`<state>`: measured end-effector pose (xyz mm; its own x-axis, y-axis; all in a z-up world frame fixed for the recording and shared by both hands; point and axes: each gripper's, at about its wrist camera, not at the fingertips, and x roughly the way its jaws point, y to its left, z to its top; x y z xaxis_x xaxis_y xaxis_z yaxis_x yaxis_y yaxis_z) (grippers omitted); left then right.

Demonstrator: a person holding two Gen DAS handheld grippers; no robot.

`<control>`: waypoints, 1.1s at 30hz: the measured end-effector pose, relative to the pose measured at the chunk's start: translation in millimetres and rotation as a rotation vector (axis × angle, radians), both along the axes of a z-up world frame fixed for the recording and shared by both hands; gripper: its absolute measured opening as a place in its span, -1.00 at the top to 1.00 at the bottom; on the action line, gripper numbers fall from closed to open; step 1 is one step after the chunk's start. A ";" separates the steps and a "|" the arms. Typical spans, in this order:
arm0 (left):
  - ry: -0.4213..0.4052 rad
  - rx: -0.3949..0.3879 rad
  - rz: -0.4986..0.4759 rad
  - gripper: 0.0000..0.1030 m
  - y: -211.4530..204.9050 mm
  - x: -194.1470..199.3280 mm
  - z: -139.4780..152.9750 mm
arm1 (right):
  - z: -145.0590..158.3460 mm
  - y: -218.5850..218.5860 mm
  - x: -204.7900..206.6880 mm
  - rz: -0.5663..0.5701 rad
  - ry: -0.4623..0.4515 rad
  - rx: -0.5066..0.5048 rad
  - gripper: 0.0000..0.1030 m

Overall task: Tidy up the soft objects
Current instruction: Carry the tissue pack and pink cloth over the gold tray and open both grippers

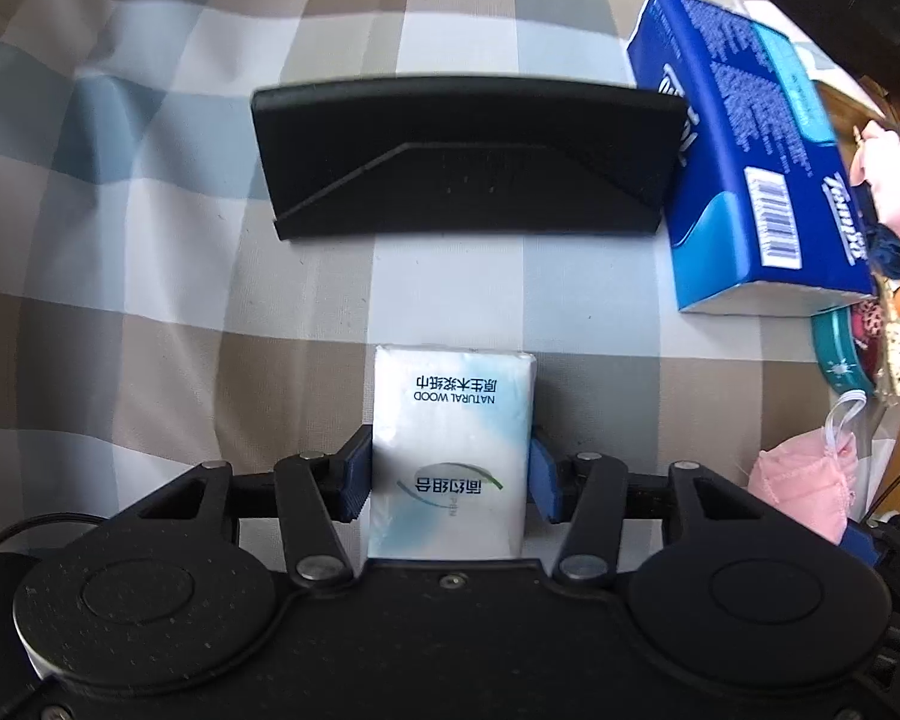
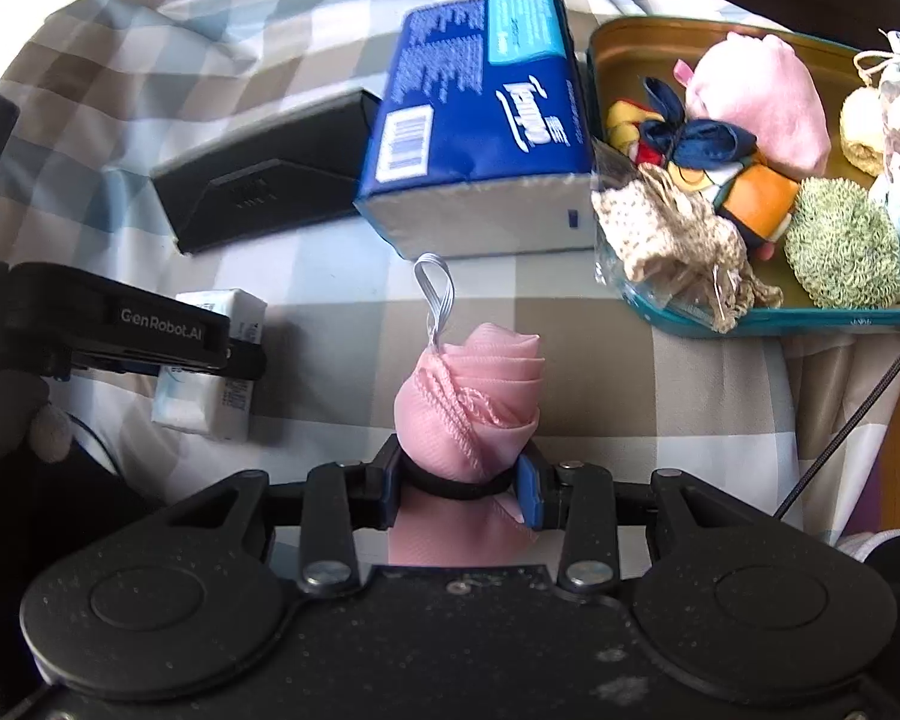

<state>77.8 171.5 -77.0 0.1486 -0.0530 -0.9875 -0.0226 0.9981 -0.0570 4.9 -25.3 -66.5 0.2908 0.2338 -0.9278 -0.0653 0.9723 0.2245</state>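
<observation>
A small white tissue pack printed "NATURAL WOOD" lies on the checked cloth. It sits between the blue pads of my left gripper, which is shut on it from both sides. In the right wrist view the same pack shows at the left under the left gripper. My right gripper is shut on a pink fabric bundle. A black band circles the bundle and a grey loop sticks up from it. This pink bundle also appears at the right edge of the left wrist view.
A large blue tissue pack lies beyond the bundle, beside a black folded stand. At the right, a teal-rimmed tin tray holds several soft toys and knitted pieces. The cloth's edge drops off at the far right.
</observation>
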 end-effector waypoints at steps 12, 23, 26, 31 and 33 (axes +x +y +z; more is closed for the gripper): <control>-0.213 -0.032 -0.082 0.04 -29.2 14.6 103.9 | 87.6 -48.9 5.1 -0.028 -0.218 0.107 0.29; -0.285 -0.066 -0.253 0.04 -116.2 39.9 133.1 | 131.8 -165.7 57.6 -0.228 -0.348 -0.011 0.29; -0.272 -0.078 -0.281 0.03 -139.0 46.8 126.0 | 129.7 -197.5 74.9 -0.270 -0.342 -0.037 0.29; -0.246 -0.106 -0.302 0.03 -170.8 60.1 110.2 | 122.2 -234.3 101.3 -0.311 -0.323 -0.091 0.29; -0.235 -0.118 -0.301 0.03 -181.1 67.7 102.0 | 118.4 -244.5 108.4 -0.337 -0.310 -0.090 0.29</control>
<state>145.5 -9.6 25.0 0.3303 -0.2401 -0.9128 0.2975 0.9443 -0.1407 113.3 -269.8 52.0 0.6038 0.0012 -0.7972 0.2065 0.9656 0.1578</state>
